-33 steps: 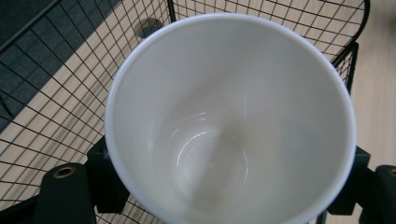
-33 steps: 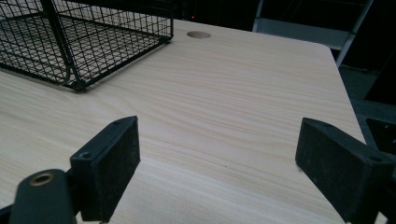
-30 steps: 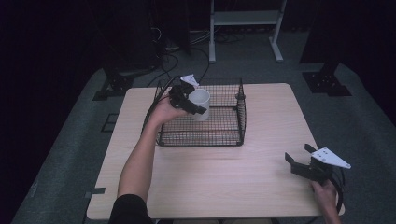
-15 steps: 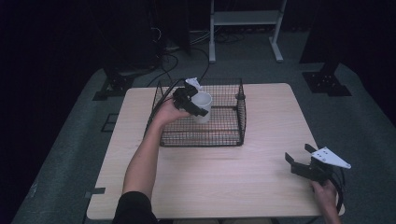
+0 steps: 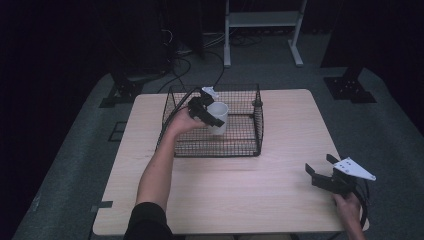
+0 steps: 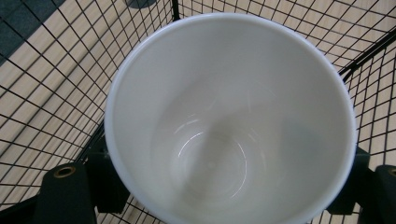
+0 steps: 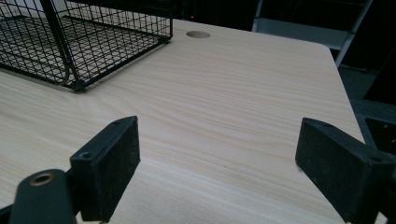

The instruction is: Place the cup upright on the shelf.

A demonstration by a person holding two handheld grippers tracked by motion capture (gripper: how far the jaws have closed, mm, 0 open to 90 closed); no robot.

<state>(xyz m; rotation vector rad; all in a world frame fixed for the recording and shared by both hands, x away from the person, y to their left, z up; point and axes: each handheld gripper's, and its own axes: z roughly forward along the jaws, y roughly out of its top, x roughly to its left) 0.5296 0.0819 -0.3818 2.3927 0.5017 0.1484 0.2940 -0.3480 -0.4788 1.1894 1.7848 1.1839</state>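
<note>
The left gripper (image 5: 209, 114) holds a white cup (image 5: 218, 117) over the wire basket (image 5: 250, 145), toward its far left part. Its jaws are clamped on the cup's wall from two sides; in the left gripper view the cup (image 6: 229, 121) sits between them with its mouth facing the camera, so the gripper looks straight down into it. From the high view the cup looks roughly upright, its long axis running top to bottom, mouth up. I cannot tell whether its base touches the basket floor; the mesh shows all round the rim, which suggests it is low inside the walls.

What matters next, I'd judge, is straight down: the basket floor lies below the cup, along the cup's own axis, so setting it down needs no turn, only a drop and a release.

The right gripper (image 5: 330, 175) rests low at the near right corner of the table (image 5: 280, 200), well apart from the basket. Its jaws stand wide apart with nothing between them. The left hand is much the nearer to the work.
</note>
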